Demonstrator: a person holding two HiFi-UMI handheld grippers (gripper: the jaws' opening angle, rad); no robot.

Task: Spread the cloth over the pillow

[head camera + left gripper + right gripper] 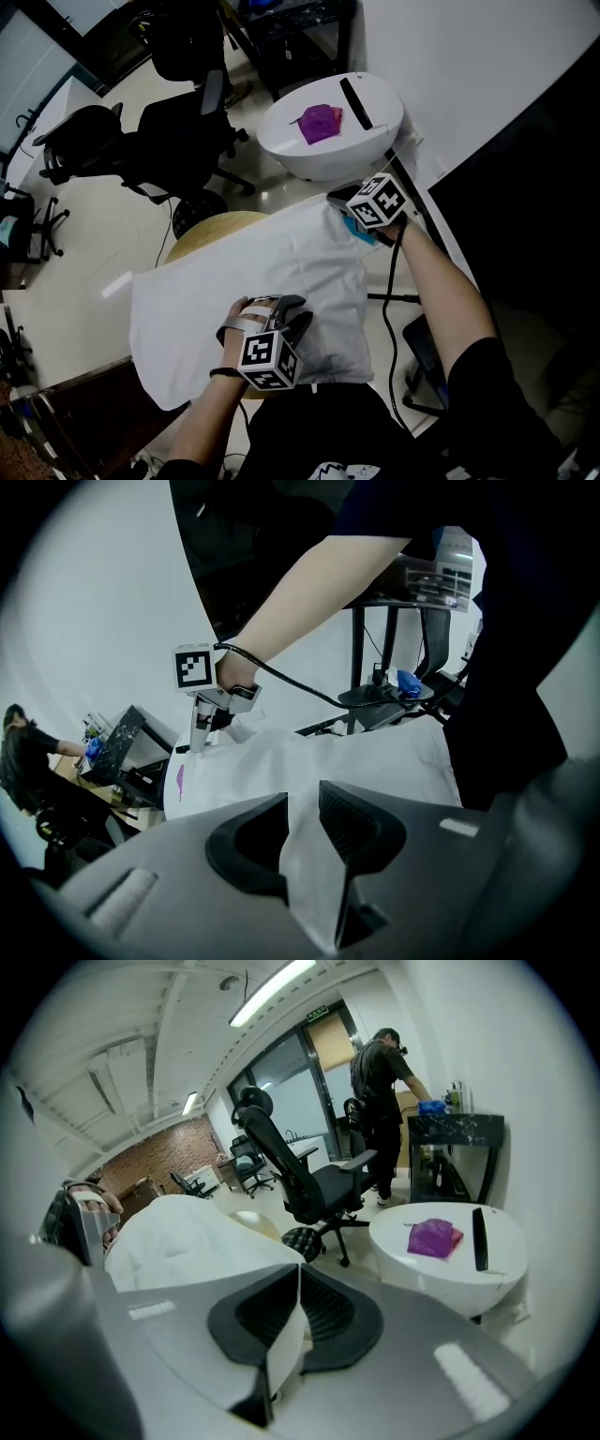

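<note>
A white cloth (253, 286) lies spread over the pillow, which is hidden beneath it, on a round wooden table (211, 230). My left gripper (286, 323) is at the cloth's near edge, shut on a fold of the cloth (314, 874) that runs between its pads. At the far right corner my right gripper (352, 214) is shut on the cloth (281, 1354), a thin white edge pinched between the jaws. From the left gripper view I see the right gripper (208, 714) across the cloth (356, 761).
A white round side table (330, 127) with a purple cloth (320, 123) and a dark remote (355, 103) stands beyond. Black office chairs (141, 141) are at the left. A person (380, 1101) stands by a desk in the background. A cable (394, 309) hangs at the right.
</note>
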